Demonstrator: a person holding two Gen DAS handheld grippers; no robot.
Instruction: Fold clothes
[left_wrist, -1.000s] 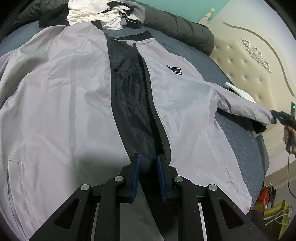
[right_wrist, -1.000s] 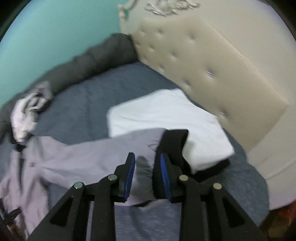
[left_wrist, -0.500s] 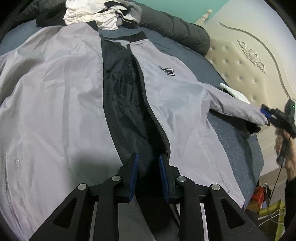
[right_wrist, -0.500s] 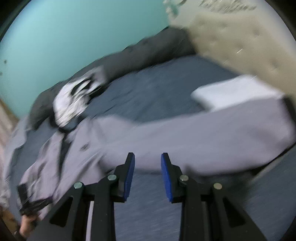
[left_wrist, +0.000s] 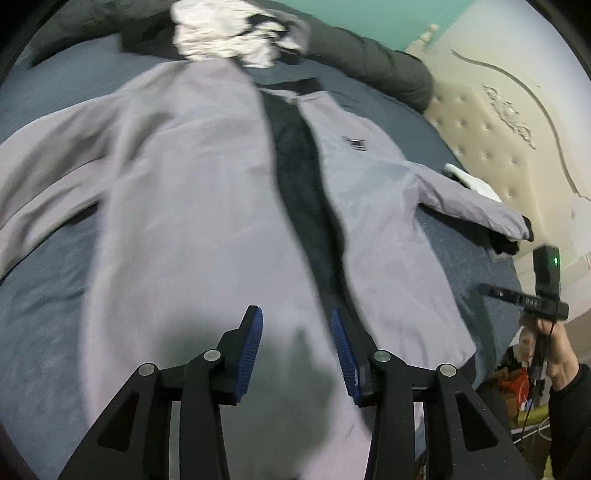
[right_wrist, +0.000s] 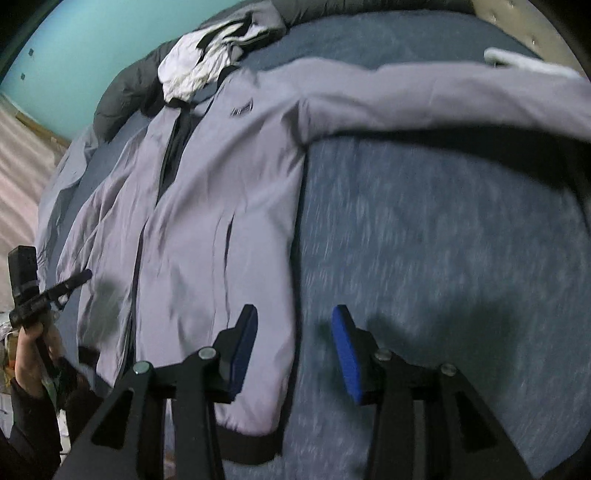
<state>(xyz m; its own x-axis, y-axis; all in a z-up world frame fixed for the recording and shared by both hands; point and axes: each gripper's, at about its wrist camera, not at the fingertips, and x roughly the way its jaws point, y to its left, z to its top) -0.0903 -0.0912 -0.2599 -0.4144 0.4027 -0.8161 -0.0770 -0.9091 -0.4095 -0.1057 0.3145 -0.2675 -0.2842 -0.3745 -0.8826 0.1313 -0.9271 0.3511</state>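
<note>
A grey jacket (left_wrist: 192, 206) lies front up on the blue bed (right_wrist: 424, 240), its zip open over a black lining (left_wrist: 299, 177). My left gripper (left_wrist: 294, 314) hovers above the hem near the zip. Its jaws are opening, with nothing pinched between the blue pads. My right gripper (right_wrist: 295, 310) hangs over the jacket's side edge near the hem corner. Its jaws are also opening and hold nothing. The jacket's sleeve (right_wrist: 443, 96) stretches out flat toward the headboard, its black cuff (left_wrist: 509, 240) free. Each gripper shows in the other's view: the right gripper (left_wrist: 491, 290) and the left gripper (right_wrist: 79, 277), each in a hand.
A heap of white and dark clothes (left_wrist: 229, 33) lies above the collar. A dark rolled duvet (left_wrist: 369, 62) runs along the bed's far side. A folded white cloth (left_wrist: 472, 181) sits by the cream tufted headboard (left_wrist: 491, 136). Floor clutter (left_wrist: 513, 380) shows past the bed's corner.
The right gripper let go of the sleeve cuff and swung down to the jacket's side near the hem. The left gripper drew back and upward. Both pairs of jaws widened.
</note>
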